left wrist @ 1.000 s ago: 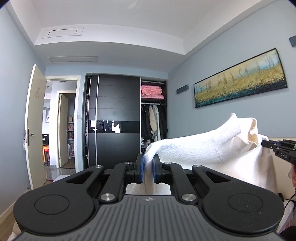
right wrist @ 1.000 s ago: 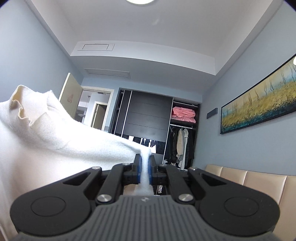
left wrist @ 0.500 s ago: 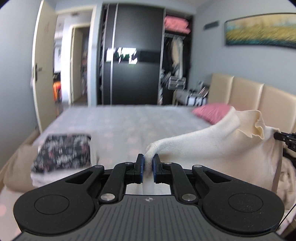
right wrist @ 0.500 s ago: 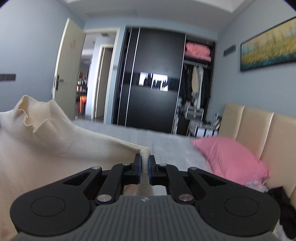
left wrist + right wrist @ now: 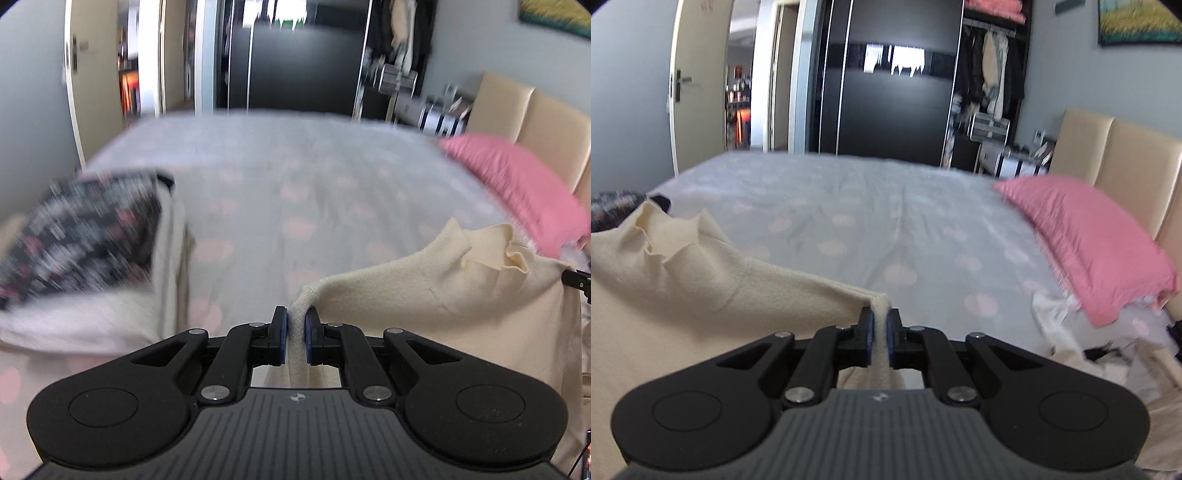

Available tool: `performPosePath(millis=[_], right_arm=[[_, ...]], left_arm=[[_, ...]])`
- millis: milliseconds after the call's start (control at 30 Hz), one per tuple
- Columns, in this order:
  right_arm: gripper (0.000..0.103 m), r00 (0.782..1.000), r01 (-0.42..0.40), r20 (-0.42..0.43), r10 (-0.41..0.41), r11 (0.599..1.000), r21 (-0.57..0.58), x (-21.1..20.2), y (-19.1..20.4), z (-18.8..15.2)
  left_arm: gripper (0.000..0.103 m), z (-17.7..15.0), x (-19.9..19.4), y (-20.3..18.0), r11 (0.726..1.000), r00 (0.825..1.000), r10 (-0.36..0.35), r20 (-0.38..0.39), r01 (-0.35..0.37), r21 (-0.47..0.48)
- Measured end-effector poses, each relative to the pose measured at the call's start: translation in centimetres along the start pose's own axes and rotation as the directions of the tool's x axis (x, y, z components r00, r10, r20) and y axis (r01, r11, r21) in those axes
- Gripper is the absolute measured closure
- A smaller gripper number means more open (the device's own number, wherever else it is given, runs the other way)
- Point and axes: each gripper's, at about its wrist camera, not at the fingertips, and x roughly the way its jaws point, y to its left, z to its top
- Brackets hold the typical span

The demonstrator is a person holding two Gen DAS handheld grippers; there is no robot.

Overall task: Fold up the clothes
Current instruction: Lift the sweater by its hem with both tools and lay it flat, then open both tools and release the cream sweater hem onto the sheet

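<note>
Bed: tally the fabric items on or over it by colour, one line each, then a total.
Cream: 1, the sweater held up by the left hand-held gripper and the right hand-held gripper
Pink: 1, the pillow
Dark patterned: 1, the folded garment on the folded stack
White: 1, the crumpled cloth near the pillow
Total: 4

Folded patterned garment [image 5: 79, 236] motion-blurred; sweater [image 5: 461, 295] hem cut off below.
</note>
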Motion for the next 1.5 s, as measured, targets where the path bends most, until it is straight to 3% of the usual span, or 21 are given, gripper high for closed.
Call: performPosePath(millis=[267, 500, 600, 667, 700, 967, 1033, 1233, 1500], right_arm=[[0.095, 0.978, -0.001, -0.206, -0.001, 1.0, -0.009, 12.2, 1.5, -5.0], [0.094, 0.95, -0.004, -0.312, -0.002, 1.0, -0.018, 18.2, 1.9, -7.7], [0.088, 0.947, -0.001, -0.322, -0.008, 1.0, -0.028, 18.8, 1.9, -8.0], [0.072, 0.945, 0.01, -0.327, -0.019, 0.999, -0.031, 18.6, 1.8, -7.7], [0.064, 0.944, 0.018, -0.328, -0.027, 0.999, -0.03, 18.3, 1.6, -7.6], [0.054, 0.958, 0.029, -0.287, -0.02, 0.999, 0.025, 11.2, -1.4, -6.2], [0.053, 0.959, 0.016, -0.284, 0.002, 0.998, 0.06, 8.4, -2.4, -6.6], [0.044, 0.951, 0.015, -0.306, 0.04, 0.985, 0.173, 0.9, -5.0, -9.3], [0.044, 0.937, 0.018, -0.346, 0.052, 0.98, 0.197, -6.0, -7.4, -13.5]], left_arm=[[0.095, -2.8, 11.4, 1.6, 0.999, 0.985, 0.014, -0.173, -0.02, -0.033], [0.092, -4.6, 15.2, 2.1, 0.999, 0.969, 0.005, -0.248, -0.014, -0.032], [0.087, -4.7, 15.0, 2.4, 1.0, 0.972, -0.012, -0.235, 0.006, -0.028], [0.081, -4.6, 14.5, 2.5, 0.999, 0.972, -0.016, -0.236, 0.008, -0.037], [0.077, -4.5, 14.0, 2.6, 0.999, 0.973, -0.008, -0.232, -0.001, -0.038], [0.069, -5.1, 6.6, 2.9, 0.999, 0.98, 0.02, -0.199, -0.028, -0.036], [0.063, -6.1, 4.0, 2.9, 0.999, 0.98, 0.018, -0.2, -0.026, -0.037], [0.063, -10.3, -0.6, 1.8, 0.999, 0.97, -0.001, -0.245, -0.009, -0.041], [0.063, -15.9, -6.7, 0.3, 0.999, 0.952, -0.027, -0.303, 0.013, -0.047]])
